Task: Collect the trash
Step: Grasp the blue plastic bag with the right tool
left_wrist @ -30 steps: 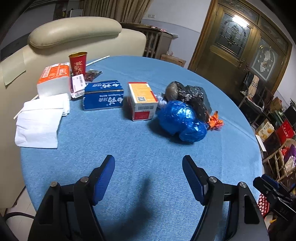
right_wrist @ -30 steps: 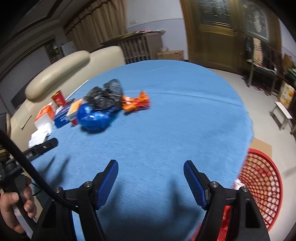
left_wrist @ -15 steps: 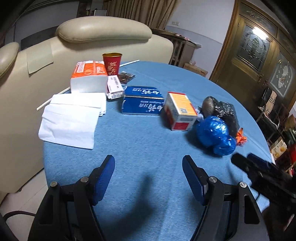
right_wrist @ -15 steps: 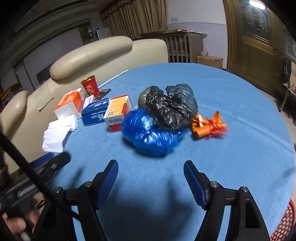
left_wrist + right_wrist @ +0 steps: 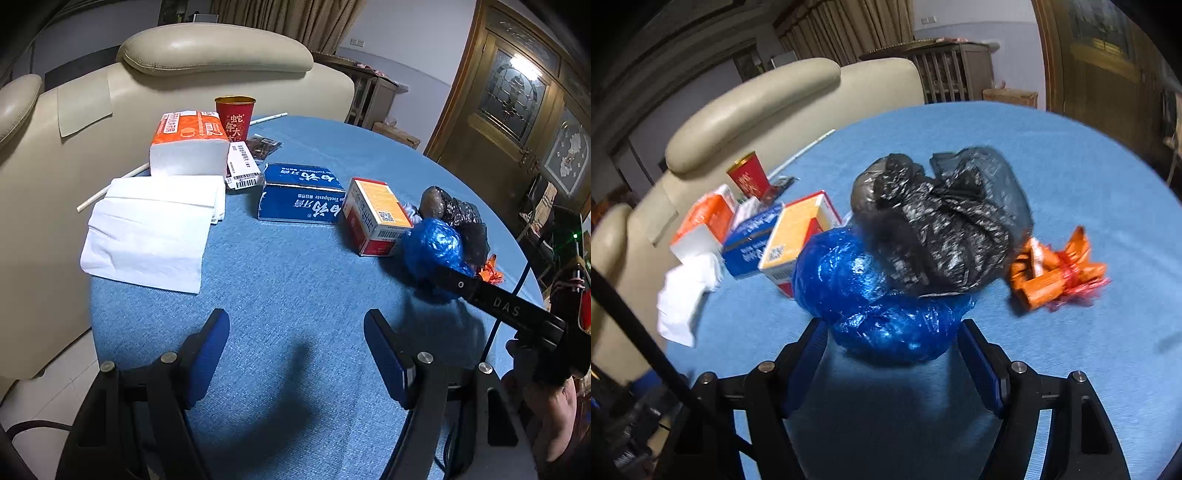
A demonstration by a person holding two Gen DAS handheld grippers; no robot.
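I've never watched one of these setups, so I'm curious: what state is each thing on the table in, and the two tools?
Blue bag: crumpled, on the table, between the right tool's fingers.
Black bag: crumpled, leaning on the blue bag.
Orange wrapper: bunched, lying apart.
Red cup: upright, open-topped.
Blue toothpaste box: lying flat.
Orange box: closed.
Right tool: closing, not yet pressing.
Left tool: open, empty.

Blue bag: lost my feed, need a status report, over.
Right gripper jaws closing in around blue bag, pads not yet pressing. Left gripper open over bare cloth. Black bag leans on the blue one; may drag along.
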